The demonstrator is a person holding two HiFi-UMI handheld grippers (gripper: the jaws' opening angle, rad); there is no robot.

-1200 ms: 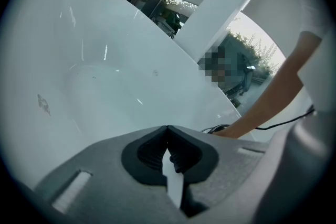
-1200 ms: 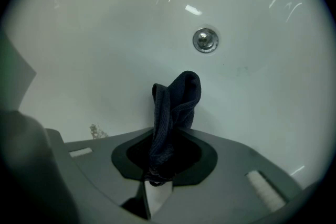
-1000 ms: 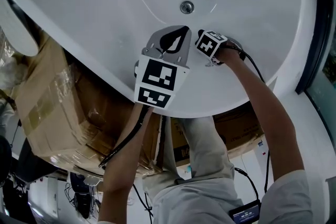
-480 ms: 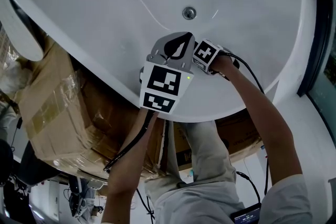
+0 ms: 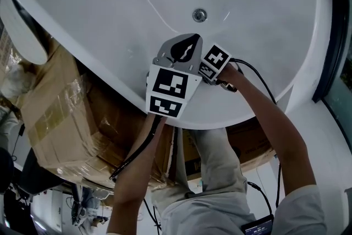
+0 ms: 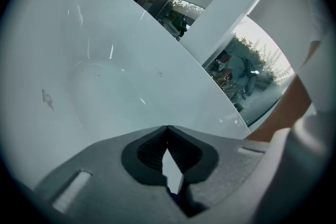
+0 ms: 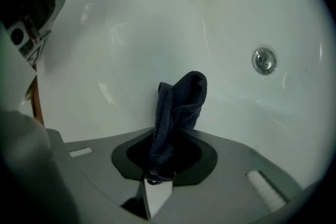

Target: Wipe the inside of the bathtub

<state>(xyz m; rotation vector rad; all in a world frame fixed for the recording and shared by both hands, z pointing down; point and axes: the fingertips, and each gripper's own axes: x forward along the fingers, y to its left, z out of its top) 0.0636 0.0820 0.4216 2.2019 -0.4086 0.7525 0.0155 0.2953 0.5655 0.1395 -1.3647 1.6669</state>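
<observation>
The white bathtub (image 5: pixel 258 3) fills the top of the head view, with its round metal drain (image 5: pixel 199 15) on the curved floor. My left gripper (image 5: pixel 184 44) hovers inside the tub just short of the drain, its jaws shut with nothing between them; in the left gripper view (image 6: pixel 167 129) only bare tub wall lies beyond the tips. My right gripper (image 7: pixel 169 136) is shut on a dark blue cloth (image 7: pixel 178 107) that stands up from the jaws against the tub surface, left of the drain (image 7: pixel 264 60). Its marker cube (image 5: pixel 213 63) shows just right of the left gripper.
Taped cardboard boxes (image 5: pixel 55 113) press against the tub's outer side at the left. The tub rim (image 5: pixel 231 115) runs below the grippers. A dark-framed glass wall (image 5: pixel 335 36) stands at the right. Cables trail from both grippers.
My right gripper with the cloth has slid left and nearer, tucking in behind the left gripper. The left gripper has barely shifted.
</observation>
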